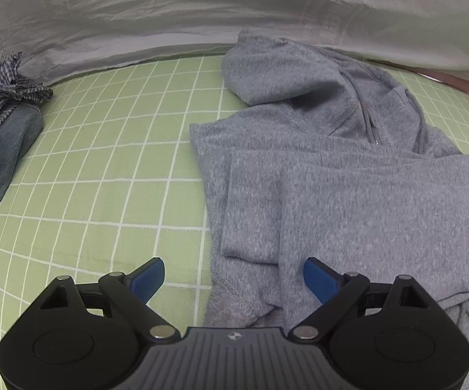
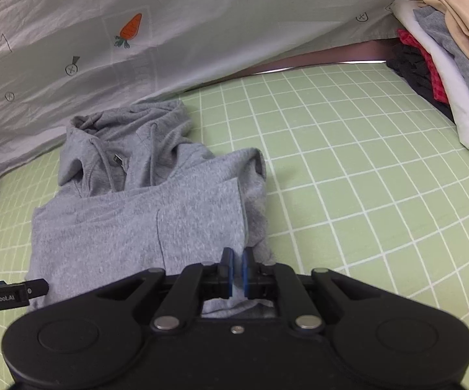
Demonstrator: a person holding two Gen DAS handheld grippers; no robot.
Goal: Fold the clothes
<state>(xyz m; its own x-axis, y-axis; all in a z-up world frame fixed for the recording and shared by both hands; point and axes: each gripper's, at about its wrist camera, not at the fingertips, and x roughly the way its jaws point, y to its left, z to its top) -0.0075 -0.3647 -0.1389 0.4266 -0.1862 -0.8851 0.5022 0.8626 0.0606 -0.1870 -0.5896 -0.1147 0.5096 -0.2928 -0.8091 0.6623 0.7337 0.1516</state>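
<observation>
- The grey hoodie lay partly folded on the green checked sheet, its hood toward the white cloth behind.
- The left gripper hung over the hoodie's lower edge, its blue fingers wide apart and holding nothing.
- The right gripper had its fingers closed, pinching the hoodie's near edge.
- A pile of folded clothes stood at the far right.

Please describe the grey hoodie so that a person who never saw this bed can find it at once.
On the green checked sheet, below the white carrot-print cloth, lies the grey hoodie. It is spread out alone, partly folded, hood and drawstrings showing, unlike the stacked clothes at the side.
</observation>
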